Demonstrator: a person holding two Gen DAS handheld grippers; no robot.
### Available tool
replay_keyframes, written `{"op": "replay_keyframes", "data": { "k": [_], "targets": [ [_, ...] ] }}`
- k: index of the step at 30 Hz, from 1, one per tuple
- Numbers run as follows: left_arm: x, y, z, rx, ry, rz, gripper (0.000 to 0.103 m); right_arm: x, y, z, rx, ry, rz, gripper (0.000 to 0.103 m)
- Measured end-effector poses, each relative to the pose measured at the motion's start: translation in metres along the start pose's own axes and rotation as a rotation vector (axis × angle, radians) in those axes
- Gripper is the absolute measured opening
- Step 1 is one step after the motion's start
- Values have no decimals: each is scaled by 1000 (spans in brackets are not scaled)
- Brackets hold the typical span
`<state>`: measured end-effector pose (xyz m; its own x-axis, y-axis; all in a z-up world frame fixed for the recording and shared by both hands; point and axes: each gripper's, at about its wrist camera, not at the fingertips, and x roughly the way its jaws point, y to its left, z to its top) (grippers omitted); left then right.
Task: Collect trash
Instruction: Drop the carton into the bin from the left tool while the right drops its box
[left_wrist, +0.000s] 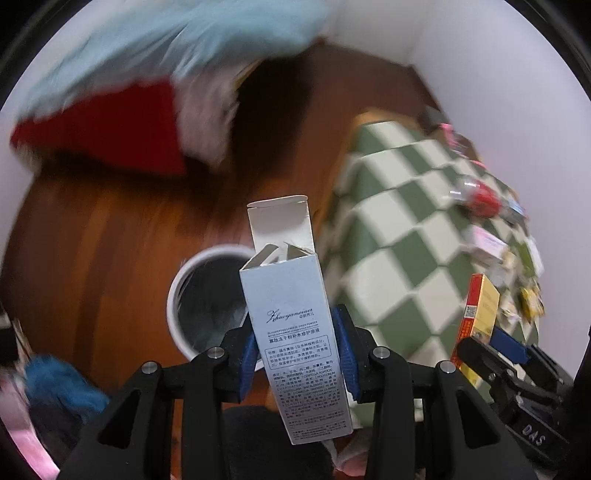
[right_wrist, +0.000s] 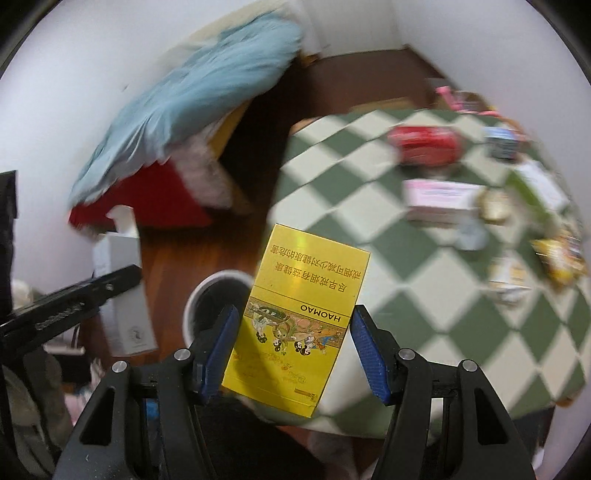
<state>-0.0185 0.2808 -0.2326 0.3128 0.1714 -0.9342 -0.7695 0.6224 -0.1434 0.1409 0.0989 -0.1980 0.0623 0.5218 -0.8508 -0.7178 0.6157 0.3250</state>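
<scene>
My left gripper (left_wrist: 297, 354) is shut on a tall pale silver carton (left_wrist: 291, 332) with its top flap open, held upright above the wooden floor. Just behind the carton stands a white-rimmed bin with a dark liner (left_wrist: 201, 299). My right gripper (right_wrist: 295, 347) is shut on a flat yellow HAOMAO box (right_wrist: 299, 317), its blue pads (right_wrist: 369, 354) at the box's sides. The bin (right_wrist: 212, 295) shows beyond this box's left edge. In the left wrist view the right gripper (left_wrist: 495, 341) and yellow box (left_wrist: 480, 314) appear at lower right. The silver carton (right_wrist: 123, 295) shows at the left of the right wrist view.
A table with a green-and-white checked cloth (right_wrist: 369, 192) fills the right side. On it lie a red packet (right_wrist: 424, 142), a pink-and-white box (right_wrist: 439, 197) and several small wrappers. A light blue blanket (right_wrist: 192, 99) over red fabric (right_wrist: 147, 199) lies beyond the wooden floor (left_wrist: 103, 229).
</scene>
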Motion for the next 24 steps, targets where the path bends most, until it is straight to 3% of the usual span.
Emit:
{"op": "replay_keyframes", "data": {
  "k": [5,10,13,14,19,20,22,24],
  "targets": [
    [55,79,0,-149,141,-80,35,78,64,6,-87,113,34,64],
    [90,127,-1,-265,214,-118,39,156,104,8,-136,230,44,64],
    [101,148,-3,-321,215,-106,90,195,118,7,-157,288,29,64],
    [102,153,-3,-337,209,-100,92,206,123,7,-167,305,20,64],
    [97,160,-15,-307,195,31,92,256,135,7,-213,397,-9,67],
    [91,161,-20,-294,179,80,92,263,137,9,-217,411,-14,71],
    [85,161,-26,-290,163,142,93,270,139,10,-226,431,-22,101],
    [76,159,-36,-284,141,200,93,266,142,9,-246,422,-33,103]
  ]
}}
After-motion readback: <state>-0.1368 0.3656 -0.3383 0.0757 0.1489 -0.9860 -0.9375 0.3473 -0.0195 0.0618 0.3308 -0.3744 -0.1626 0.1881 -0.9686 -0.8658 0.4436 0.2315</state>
